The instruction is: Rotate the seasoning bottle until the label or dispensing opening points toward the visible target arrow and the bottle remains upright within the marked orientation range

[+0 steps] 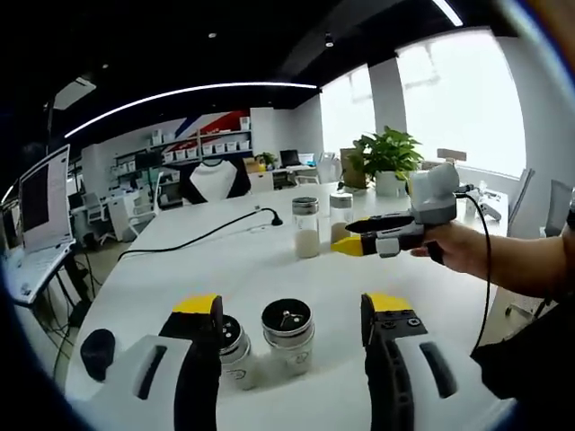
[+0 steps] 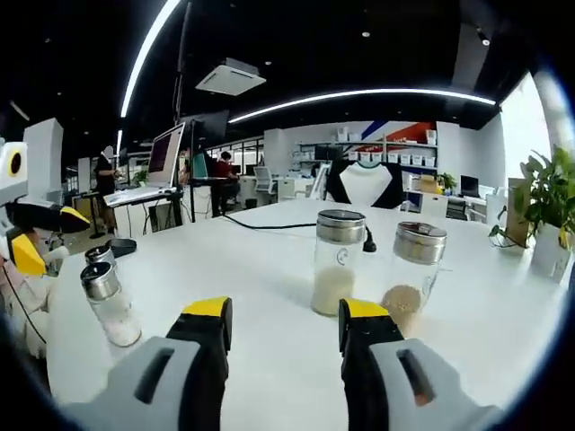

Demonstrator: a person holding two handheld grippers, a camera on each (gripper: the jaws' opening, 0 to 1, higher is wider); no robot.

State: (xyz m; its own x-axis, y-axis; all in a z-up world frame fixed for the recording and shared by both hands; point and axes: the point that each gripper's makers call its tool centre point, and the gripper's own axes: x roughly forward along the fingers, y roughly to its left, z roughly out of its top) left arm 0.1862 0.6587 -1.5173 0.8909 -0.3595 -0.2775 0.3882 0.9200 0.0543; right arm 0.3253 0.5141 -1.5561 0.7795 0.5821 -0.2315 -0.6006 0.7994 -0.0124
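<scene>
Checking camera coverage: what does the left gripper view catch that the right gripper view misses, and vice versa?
Left gripper view alone: the open tops of the two near shakers, seen from above, and the person's hand holding the right gripper.

Right gripper view alone: a ceiling air unit, people at desks in the background, and the side of the left gripper.

Shared: the white table, the two tall jars, the black cable, the potted plant, and each view's own open jaws.

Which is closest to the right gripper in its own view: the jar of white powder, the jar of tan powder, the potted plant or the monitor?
1. Jar of tan powder and jar of white powder, just past the right gripper; too close to call.
2. Potted plant, far right table edge.
3. Monitor, beyond the table, left.
</scene>
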